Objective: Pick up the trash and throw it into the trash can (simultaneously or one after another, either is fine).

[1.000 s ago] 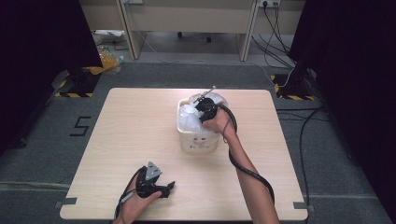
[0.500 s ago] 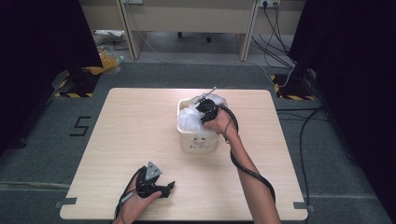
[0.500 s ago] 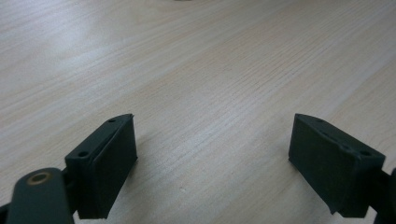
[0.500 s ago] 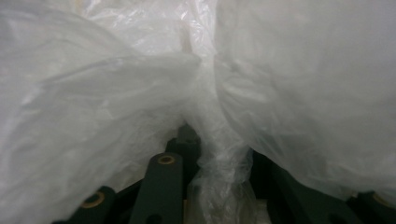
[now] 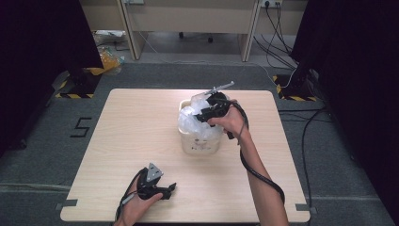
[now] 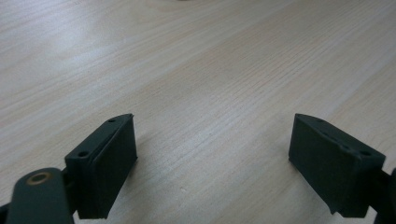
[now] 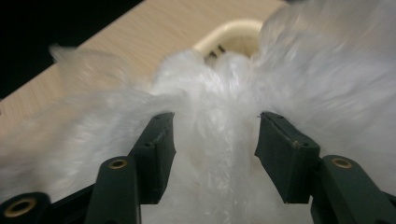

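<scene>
Plastic bag (image 5: 200,123) is being straddled inside the bin (image 5: 201,143) by the right gripper (image 7: 215,135), whose jaws have just been opening. At seven o'clock, the left gripper (image 5: 162,189) is being rested wide open, empty, on the table (image 5: 122,136).

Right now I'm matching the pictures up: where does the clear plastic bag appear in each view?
High view: plastic bag bulging from the cream bin, table centre.
Left gripper view: not in it.
Right gripper view: bag between the open jaws.
Shared landmark: wooden tabletop.
</scene>
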